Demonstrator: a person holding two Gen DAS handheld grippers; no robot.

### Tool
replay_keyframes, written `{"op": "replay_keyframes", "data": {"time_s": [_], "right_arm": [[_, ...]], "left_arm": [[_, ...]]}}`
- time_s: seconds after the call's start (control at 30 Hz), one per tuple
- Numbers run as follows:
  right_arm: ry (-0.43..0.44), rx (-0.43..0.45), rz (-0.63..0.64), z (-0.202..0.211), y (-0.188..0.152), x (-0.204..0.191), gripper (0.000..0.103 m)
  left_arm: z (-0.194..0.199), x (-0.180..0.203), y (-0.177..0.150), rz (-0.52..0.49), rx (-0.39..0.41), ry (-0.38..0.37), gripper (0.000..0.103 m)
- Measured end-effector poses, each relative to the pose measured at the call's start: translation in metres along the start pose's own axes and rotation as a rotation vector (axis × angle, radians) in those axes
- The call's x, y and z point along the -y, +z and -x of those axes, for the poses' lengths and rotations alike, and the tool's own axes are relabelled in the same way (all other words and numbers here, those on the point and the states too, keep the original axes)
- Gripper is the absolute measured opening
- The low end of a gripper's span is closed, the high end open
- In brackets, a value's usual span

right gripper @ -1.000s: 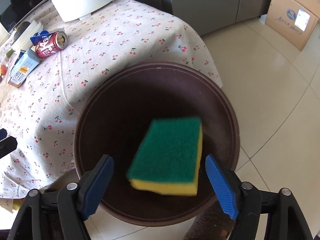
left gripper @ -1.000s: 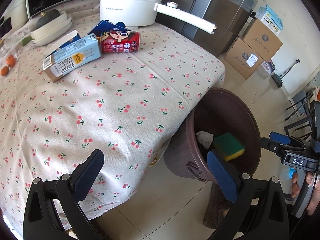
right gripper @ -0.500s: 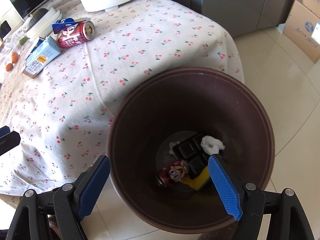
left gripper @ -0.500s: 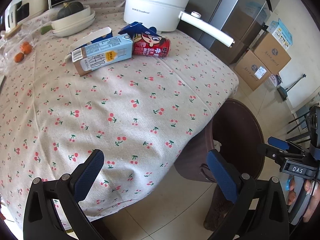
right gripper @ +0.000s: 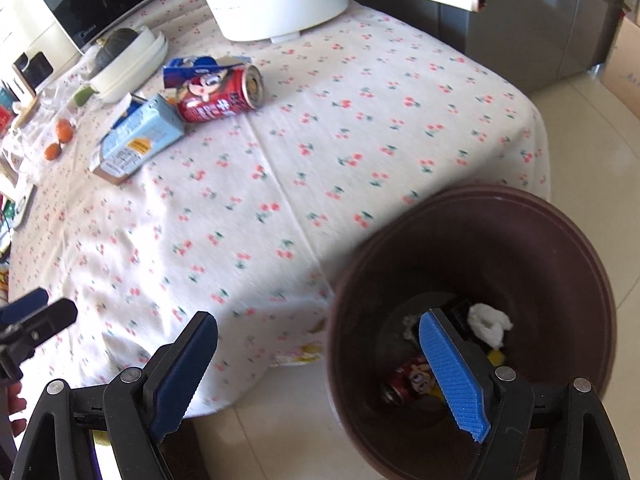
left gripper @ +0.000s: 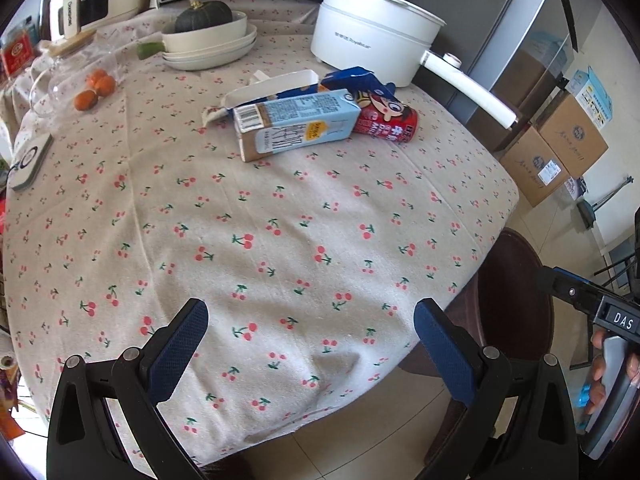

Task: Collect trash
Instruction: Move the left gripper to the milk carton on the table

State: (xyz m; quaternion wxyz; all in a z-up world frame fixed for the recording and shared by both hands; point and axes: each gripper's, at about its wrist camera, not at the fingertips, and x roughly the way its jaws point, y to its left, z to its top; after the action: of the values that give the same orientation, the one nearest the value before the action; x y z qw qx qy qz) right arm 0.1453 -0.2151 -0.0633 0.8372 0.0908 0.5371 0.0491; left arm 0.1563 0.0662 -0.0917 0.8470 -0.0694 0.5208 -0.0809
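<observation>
On the cherry-print tablecloth [left gripper: 280, 240] lie a light-blue milk carton [left gripper: 296, 128] [right gripper: 138, 140], a red drink can [left gripper: 386, 120] [right gripper: 220, 96] and a blue wrapper [left gripper: 356, 80] [right gripper: 188, 66], all far from both grippers. My left gripper [left gripper: 312, 340] hangs open and empty over the table's near edge. My right gripper [right gripper: 316, 356] is open and empty, its right finger over the brown bin [right gripper: 480, 196] [left gripper: 516, 300] beside the table. In the bin lie a second red can [right gripper: 408, 380], a white tissue [right gripper: 490, 322] and a yellow bit of sponge [right gripper: 496, 356].
At the back of the table stand a white pot [left gripper: 372, 36] with a long handle and stacked bowls [left gripper: 208, 36] holding a squash. Oranges [left gripper: 96, 88] and a flat white device [left gripper: 30, 160] sit at the left. Cardboard boxes [left gripper: 560, 152] stand on the floor.
A green-and-yellow sponge, loose between the right jaws over the bin a second ago, now lies in the bin. Both grippers have swung from the bin toward the table.
</observation>
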Motion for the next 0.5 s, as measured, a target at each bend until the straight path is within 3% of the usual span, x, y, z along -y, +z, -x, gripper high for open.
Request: {"op": "replay_keyframes", "data": {"time_s": [0.2,0.4,0.5], "right_arm": [[-0.004,0.024,0.011,-0.015,0.018,-0.023,0.087],[-0.031,0.018,0.032,-0.032,0.030,-0.035,0.087],[-0.038,0.019,0.045,-0.038,0.036,-0.038,0.087]], "left_arm": [[-0.003,-0.029,0.010,0.052,0.037,0.025,0.103],[-0.004,-0.048,0.043,0.047,0.194,0.030,0.103],[-0.022,-0.051,0.062,0.018,0.145,0.011,0.103]]}}
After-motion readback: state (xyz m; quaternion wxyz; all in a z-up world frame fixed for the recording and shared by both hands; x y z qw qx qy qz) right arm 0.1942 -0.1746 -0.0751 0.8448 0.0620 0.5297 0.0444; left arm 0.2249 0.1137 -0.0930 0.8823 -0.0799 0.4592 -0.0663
